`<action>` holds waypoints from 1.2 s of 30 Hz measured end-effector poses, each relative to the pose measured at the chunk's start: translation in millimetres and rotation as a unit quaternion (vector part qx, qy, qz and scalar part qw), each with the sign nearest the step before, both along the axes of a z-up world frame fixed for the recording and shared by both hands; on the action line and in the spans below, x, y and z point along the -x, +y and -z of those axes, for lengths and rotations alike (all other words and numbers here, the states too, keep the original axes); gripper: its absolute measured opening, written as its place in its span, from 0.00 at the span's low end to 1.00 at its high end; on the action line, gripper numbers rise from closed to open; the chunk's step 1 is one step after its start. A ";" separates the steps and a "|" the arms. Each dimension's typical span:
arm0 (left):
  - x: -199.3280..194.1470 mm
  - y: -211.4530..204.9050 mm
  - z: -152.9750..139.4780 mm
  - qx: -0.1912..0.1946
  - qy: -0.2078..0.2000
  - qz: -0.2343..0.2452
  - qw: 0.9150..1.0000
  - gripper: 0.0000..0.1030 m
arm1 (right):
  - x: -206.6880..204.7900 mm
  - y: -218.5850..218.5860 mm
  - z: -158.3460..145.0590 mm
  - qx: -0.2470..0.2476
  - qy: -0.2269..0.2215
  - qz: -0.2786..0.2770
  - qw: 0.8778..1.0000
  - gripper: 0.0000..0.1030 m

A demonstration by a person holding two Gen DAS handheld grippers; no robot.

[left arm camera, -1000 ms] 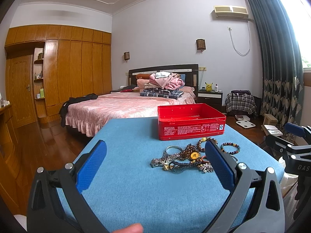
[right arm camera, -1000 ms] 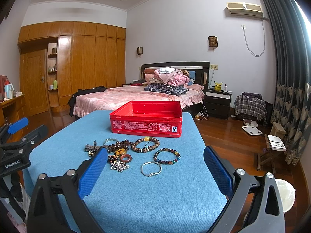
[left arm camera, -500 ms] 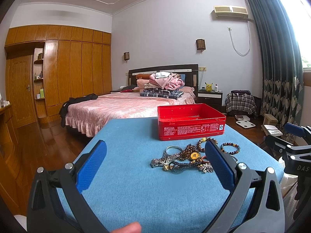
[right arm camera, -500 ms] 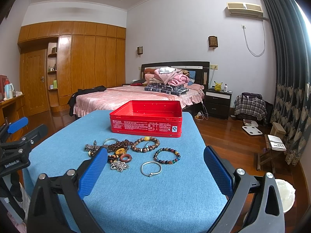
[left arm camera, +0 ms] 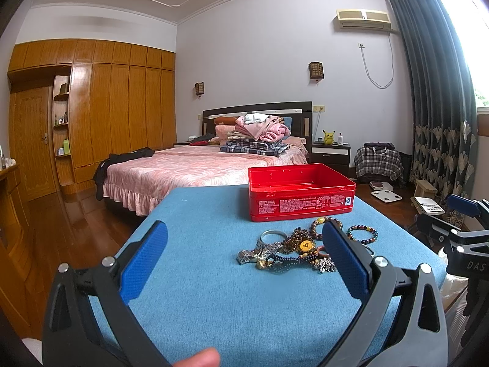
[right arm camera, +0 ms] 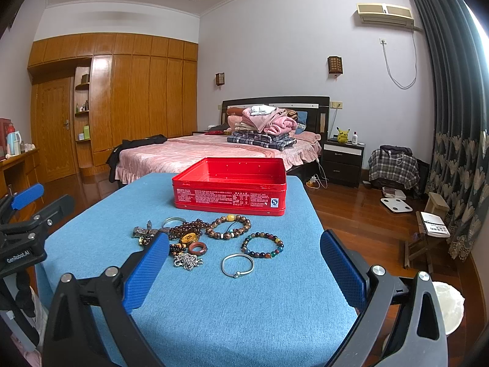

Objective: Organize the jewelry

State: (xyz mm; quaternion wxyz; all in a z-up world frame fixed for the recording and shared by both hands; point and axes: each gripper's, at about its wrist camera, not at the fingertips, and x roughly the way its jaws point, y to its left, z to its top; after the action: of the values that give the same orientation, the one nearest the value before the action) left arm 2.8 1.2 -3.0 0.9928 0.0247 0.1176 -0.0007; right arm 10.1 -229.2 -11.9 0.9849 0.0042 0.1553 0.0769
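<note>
— What writing are you reading from where you're holding the tools?

— On the body of my left gripper (right arm camera: 21,202), seen at the left edge of the right camera, I'm reading "GenRobot.AI". On my right gripper (left arm camera: 464,214), at the right edge of the left camera, only "DAS" is showing before the frame cuts it. The red tin (right arm camera: 229,186) is carrying white print and a small blue-and-white mark on its near wall, but the print is too fine for me to read.

— Where is the jewelry lying?

— It's lying on the blue tabletop (right arm camera: 238,312), just on the near side of the open tin. A brown bead bracelet (right arm camera: 228,227) is nearest the tin, a multicoloured bead bracelet (right arm camera: 262,245) is sitting to its right, and a silver bangle (right arm camera: 237,265) is lying nearer to me. To the left a tangle of chains and beads (right arm camera: 171,238) is bunching together with a yellow pendant (right arm camera: 188,237) and a reddish ring (right arm camera: 197,248).

— And your grippers?

— I'm holding both with the blue pads spread wide, gripping nothing, hovering at the near edge. My fingertip (left arm camera: 197,359) is poking into the bottom of the left view. Nothing has shifted since a second ago.

— Anything around?

— A bed (right arm camera: 195,153) is standing beyond the table, a wooden wardrobe (right arm camera: 134,98) far left, curtains (right arm camera: 458,122) at right.
</note>
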 end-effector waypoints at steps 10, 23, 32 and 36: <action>0.1 0.0 0.1 0.000 0.000 0.000 1.000 0.95 | -0.2 0.2 0.3 0.000 0.000 0.000 1.000 0.94; -0.2 -0.1 0.3 0.000 0.000 0.000 1.000 0.95 | -1.9 1.4 0.4 0.001 0.000 0.000 1.000 0.94; 2.2 1.9 -2.3 0.000 0.002 -0.002 1.000 0.95 | -3.0 1.2 5.2 0.004 0.002 0.002 1.000 0.94; -0.9 3.2 -0.4 0.000 0.009 -0.004 1.000 0.95 | -2.6 -3.0 10.0 0.005 -0.004 0.004 1.000 0.94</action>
State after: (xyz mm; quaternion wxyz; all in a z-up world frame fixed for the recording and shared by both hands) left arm 3.6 4.4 -2.6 0.9917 0.0246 0.1264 0.0027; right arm 12.6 -232.2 -21.8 0.9858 -0.0009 0.1514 0.0724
